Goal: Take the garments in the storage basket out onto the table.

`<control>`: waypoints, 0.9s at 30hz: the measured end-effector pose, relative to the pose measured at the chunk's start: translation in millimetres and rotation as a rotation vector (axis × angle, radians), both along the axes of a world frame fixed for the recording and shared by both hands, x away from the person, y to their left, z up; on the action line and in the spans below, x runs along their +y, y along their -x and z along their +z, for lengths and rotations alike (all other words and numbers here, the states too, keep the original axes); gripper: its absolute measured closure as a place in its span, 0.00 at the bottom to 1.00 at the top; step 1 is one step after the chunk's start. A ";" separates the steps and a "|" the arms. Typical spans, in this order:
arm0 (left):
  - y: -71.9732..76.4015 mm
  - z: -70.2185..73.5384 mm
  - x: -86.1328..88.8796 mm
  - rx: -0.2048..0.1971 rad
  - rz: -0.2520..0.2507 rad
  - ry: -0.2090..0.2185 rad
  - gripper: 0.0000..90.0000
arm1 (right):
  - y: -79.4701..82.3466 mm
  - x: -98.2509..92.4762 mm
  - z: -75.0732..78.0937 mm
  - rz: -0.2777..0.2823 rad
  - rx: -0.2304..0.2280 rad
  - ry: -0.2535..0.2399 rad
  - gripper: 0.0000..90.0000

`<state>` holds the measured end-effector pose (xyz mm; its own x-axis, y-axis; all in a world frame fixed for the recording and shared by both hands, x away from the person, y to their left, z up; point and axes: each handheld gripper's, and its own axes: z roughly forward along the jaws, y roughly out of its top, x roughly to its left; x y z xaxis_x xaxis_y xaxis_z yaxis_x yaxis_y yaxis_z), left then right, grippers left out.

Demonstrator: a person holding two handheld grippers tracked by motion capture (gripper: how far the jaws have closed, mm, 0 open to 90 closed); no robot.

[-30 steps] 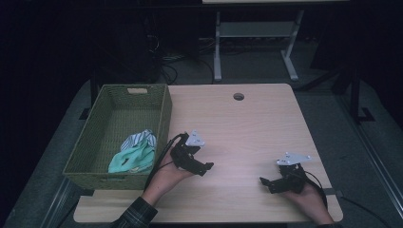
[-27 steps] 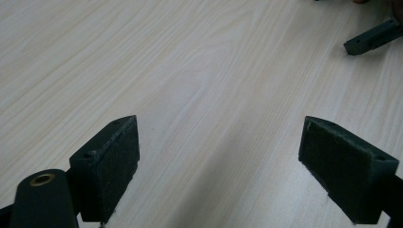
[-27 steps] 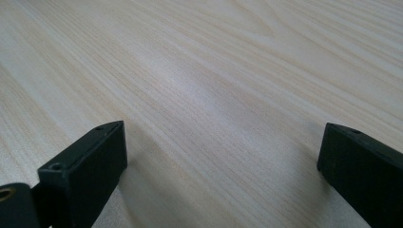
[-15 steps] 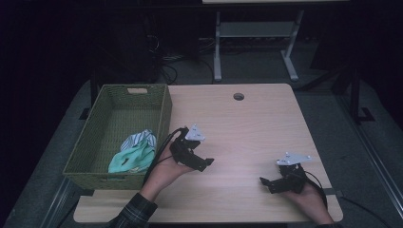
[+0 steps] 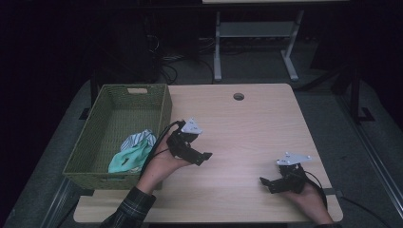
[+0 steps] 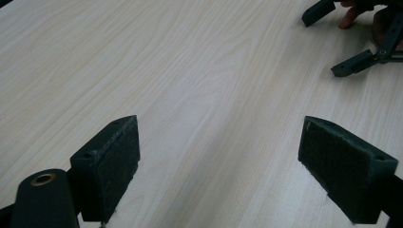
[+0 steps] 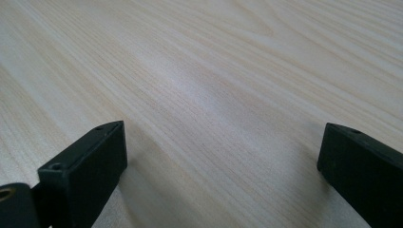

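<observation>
on the light wood table [image 5: 247, 128], which is taking up most of the high view, two hand-held grippers are sitting over bare surface. at the left edge a green woven basket [image 5: 85, 156] is standing, its long axis running near to far. inside it, at the near end, a bundle of cloth [image 5: 133, 154] is lying, mint green with a striped piece; this is the nearest item to the working hand. the bundle is crumpled, so no clear pointing direction can be told; its longer spread is running roughly from near-left to far-right.

the left gripper [image 5: 202, 156] is hovering just right of the basket wall, jaws spread wide and grasping nothing, pointing right, away from the cloth. the right gripper [image 5: 266, 183] is resting near the near-right corner, jaws likewise released and empty, pointing left.

risk, as a judgement: any reach back for the cloth is calling for a turn over the basket rim; the trailing cable or a jaw could be catching the weave and dragging the basket. a shallow pinch could be lifting one layer only.
</observation>
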<state>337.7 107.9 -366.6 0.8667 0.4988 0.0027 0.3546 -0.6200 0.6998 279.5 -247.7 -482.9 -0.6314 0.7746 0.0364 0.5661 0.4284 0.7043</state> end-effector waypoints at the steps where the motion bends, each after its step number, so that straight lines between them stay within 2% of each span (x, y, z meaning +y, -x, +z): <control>1: -1.4 0.9 1.0 -0.002 -0.003 -0.007 0.15 | 0.0 0.0 0.0 0.000 0.000 0.000 0.02; 9: -5.0 10.4 6.8 -0.012 -0.005 0.001 0.15 | -0.1 -0.2 0.1 0.000 0.000 0.001 0.02; 15: -6.0 18.2 18.6 -0.015 0.002 0.001 0.15 | -0.1 -0.2 0.1 0.000 0.000 0.001 0.02; 27: -7.3 23.7 34.8 -0.008 0.022 0.003 0.16 | -0.4 -0.4 -0.1 0.004 -0.004 0.002 0.02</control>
<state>345.0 142.7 -342.9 0.8555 0.5177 0.0078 0.3627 -0.6101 0.7044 279.9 -248.1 -482.9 -0.6343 0.7724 0.0323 0.5615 0.4316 0.7060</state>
